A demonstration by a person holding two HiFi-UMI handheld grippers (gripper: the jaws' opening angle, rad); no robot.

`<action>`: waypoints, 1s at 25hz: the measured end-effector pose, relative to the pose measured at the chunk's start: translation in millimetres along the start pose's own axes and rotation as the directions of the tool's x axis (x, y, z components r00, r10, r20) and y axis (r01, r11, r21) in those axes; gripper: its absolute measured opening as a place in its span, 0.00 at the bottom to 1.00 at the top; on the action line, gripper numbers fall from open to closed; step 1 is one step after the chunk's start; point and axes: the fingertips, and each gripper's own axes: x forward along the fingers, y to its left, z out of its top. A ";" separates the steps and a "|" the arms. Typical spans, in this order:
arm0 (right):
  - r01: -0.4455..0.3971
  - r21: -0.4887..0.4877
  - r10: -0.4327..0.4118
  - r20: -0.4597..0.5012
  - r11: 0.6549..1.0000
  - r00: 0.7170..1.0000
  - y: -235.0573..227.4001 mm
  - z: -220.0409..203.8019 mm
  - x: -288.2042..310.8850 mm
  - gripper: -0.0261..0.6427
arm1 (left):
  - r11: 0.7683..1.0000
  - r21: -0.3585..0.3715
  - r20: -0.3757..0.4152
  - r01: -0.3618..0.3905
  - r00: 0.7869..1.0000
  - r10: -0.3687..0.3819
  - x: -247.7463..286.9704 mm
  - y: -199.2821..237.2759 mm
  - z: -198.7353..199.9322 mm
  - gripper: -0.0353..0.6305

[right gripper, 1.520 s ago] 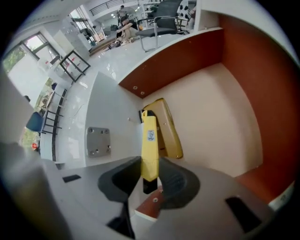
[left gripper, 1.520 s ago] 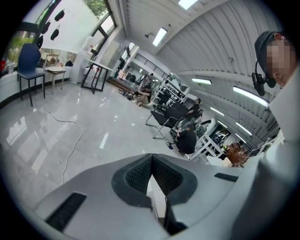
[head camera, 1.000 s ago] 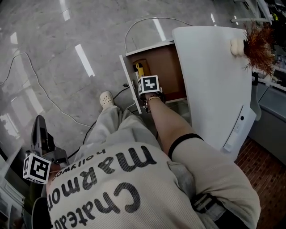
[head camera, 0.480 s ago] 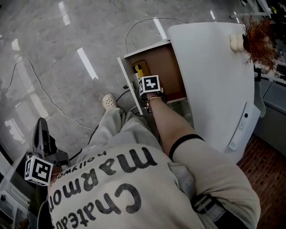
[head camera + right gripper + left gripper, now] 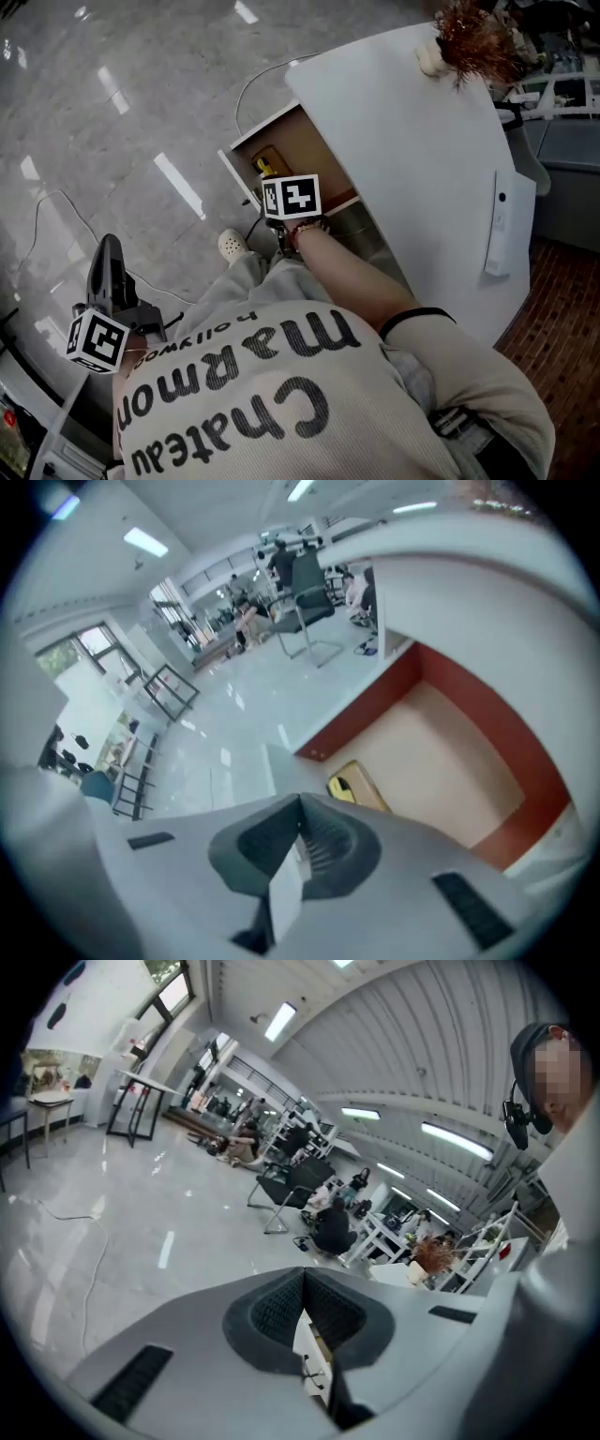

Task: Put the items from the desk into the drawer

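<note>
Drawer (image 5: 441, 752) is standing open, a yellow item (image 5: 352, 785) lying inside; right tool (image 5: 298, 832) is gripping its front panel (image 5: 286, 888), left tool (image 5: 303, 1288) is hanging clenched, empty.

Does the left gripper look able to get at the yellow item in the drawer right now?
Probably not: the left gripper hangs by the person's side, well away from the open drawer, where the yellow item lies beyond the right gripper.
</note>
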 end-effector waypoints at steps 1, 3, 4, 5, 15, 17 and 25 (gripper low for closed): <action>-0.028 0.018 0.027 0.058 0.999 0.998 8.5 14.2 -16.9 0.04 | 0.999 0.015 -0.002 0.039 0.999 -0.039 9.1 -15.0 2.5 0.05; -0.072 0.069 0.059 0.185 0.995 0.981 15.7 44.2 -54.3 0.04 | 0.990 0.043 -0.012 0.133 0.991 -0.132 30.1 -48.0 6.1 0.06; -0.098 0.096 0.071 0.249 0.991 0.966 16.1 58.4 -74.5 0.04 | 0.982 0.056 -0.018 0.181 0.983 -0.180 40.1 -65.4 6.9 0.05; -0.129 0.116 0.087 0.311 0.985 0.946 15.7 70.6 -95.5 0.04 | 0.972 0.067 -0.024 0.225 0.974 -0.224 47.9 -82.8 6.6 0.05; -0.205 0.208 -0.027 0.762 0.956 0.647 -94.4 89.4 -327.1 0.04 | 0.881 0.128 -0.074 0.455 0.890 -0.449 55.1 -242.3 -31.1 0.05; -0.172 0.227 -0.078 0.791 0.959 0.607 -124.5 69.5 -364.4 0.04 | 0.863 0.124 -0.075 0.489 0.872 -0.483 44.8 -273.0 -45.8 0.06; -0.040 0.268 -0.200 0.804 0.963 0.560 -206.5 -38.3 -460.2 0.04 | 0.792 0.119 -0.073 0.598 0.801 -0.594 -10.0 -383.3 -120.7 0.05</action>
